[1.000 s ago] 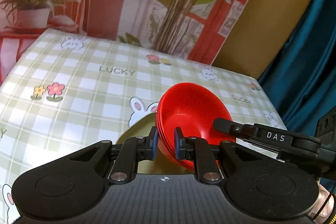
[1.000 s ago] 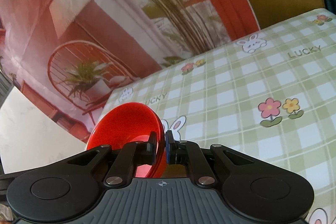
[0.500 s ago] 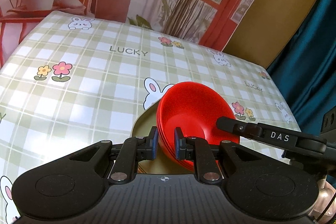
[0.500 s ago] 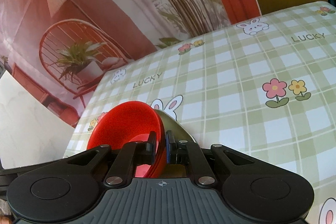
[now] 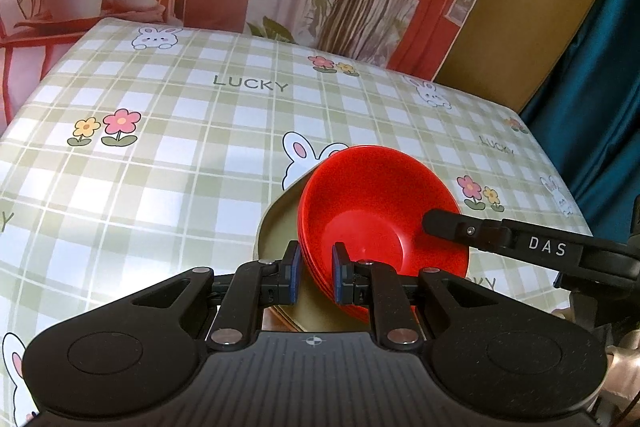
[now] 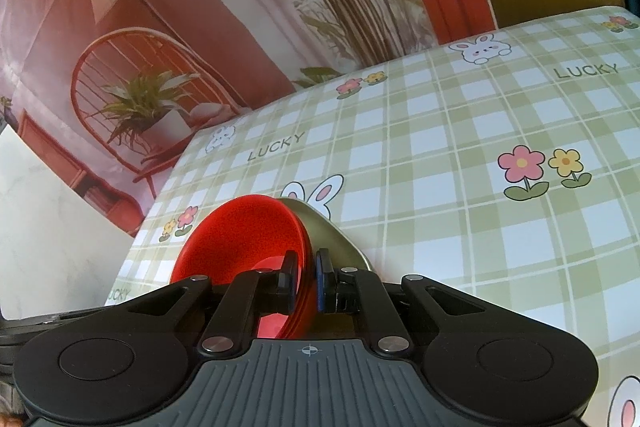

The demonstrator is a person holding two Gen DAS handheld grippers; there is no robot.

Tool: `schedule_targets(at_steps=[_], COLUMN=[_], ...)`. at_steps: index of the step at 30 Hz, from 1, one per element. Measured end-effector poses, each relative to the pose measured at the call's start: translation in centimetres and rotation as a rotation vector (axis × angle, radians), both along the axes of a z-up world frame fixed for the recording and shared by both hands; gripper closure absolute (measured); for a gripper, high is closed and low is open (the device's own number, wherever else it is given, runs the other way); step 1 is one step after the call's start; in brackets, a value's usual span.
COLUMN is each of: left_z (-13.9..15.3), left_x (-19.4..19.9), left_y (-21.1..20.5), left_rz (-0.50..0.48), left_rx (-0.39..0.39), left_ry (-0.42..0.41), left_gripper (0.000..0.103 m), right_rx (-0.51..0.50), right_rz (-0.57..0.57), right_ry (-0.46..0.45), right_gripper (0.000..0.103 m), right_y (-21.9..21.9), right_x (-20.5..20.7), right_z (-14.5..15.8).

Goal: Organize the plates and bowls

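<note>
Both hands have sunk toward the table (image 5: 168,167) since a second ago, bringing the stack with them. The left hand-held gripper (image 5: 314,273) is clamped on the red bowls (image 5: 376,199) at their nine o'clock rim, and the right hand-held gripper (image 6: 306,281) pinches the three o'clock rim. An olive plate (image 5: 280,223) sits under the bowls. The stack looks ready to set down: lower it level, then release.
</note>
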State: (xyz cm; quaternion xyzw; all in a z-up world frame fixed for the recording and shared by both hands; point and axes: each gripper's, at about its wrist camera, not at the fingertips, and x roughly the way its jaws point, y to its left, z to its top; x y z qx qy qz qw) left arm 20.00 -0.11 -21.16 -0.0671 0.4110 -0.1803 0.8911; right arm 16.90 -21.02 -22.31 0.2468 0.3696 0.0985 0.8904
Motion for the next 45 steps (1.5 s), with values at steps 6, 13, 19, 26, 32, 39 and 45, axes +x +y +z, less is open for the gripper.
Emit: schedule_targets(at_steps=[6,13,19,26,32,39,45], left_z=[0.0,-0.2,-0.1,0.8,2.0,3.2,4.1], left_x=[-0.1,0.0,-0.1,-0.3,-1.2,-2.7,-3.7], left_y=[-0.1,-0.1,-0.4,-0.1,-0.3,-1.2,-1.5], left_rz=[-0.003,-0.003,-0.005,0.027,0.025,0.031,0.044], left_rx=[0.009,0.017,0.039,0.027,0.058,0.181,0.221], left_ry=[-0.003,0.0,-0.013,-0.034,-0.09,-0.203,-0.264], left_gripper=[0.086,0.086,0.086,0.085,0.084,0.06,0.034], right_rx=[0.004,0.0,0.006,0.003,-0.054,-0.176,-0.229], right_rz=[0.007,0.014,0.015,0.007,0.016,0.02,0.004], right_ry=[-0.004,-0.007,0.0,-0.025,-0.071,-0.122,-0.139], right_gripper=[0.095,0.095,0.095,0.092,0.087,0.079,0.065], right_y=[-0.1,-0.2,-0.3,-0.6,-0.5,-0.1,-0.5], right_x=[-0.1,-0.2,-0.3,-0.6,-1.4,-2.8,-3.8], right_z=[-0.1,-0.1,-0.1,0.6,1.6,3.0,3.8])
